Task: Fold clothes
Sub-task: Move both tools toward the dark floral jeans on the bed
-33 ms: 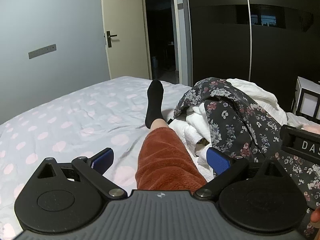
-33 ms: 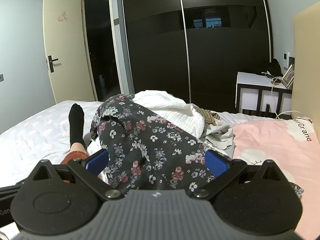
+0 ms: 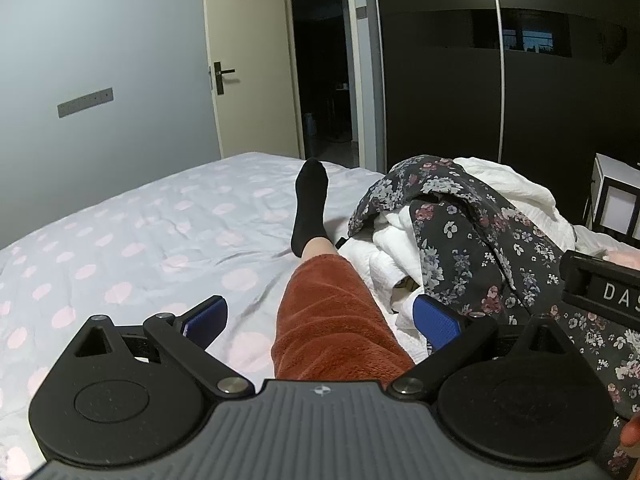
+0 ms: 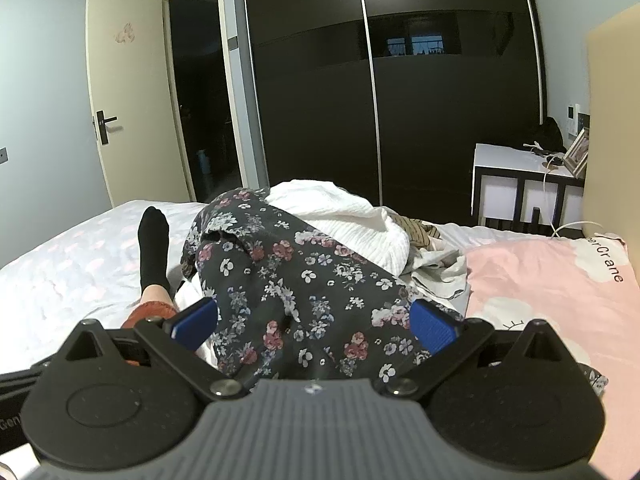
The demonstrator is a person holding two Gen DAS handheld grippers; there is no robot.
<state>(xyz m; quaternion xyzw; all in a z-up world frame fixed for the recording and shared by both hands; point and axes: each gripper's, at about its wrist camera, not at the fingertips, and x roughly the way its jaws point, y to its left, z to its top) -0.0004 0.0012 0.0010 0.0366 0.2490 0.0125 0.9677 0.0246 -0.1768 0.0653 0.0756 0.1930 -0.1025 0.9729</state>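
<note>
Right wrist view: right gripper (image 4: 314, 322) is hovering spread wide, holding nothing, over the floral garment (image 4: 296, 276) heaped on the bed (image 4: 60, 272).
Left gripper (image 3: 320, 320), fingers equally parted and empty, is framing a rust-clad leg (image 3: 336, 320); dark crumpled floral cloth is draping white clothes (image 4: 348, 224).

Dim, cool indoor light; sharp focus, fisheye-bent edges.

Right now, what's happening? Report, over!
Left gripper open, empty. Right gripper open over floral garment. Clothes pile unfolded. Leg beside pile.
</note>
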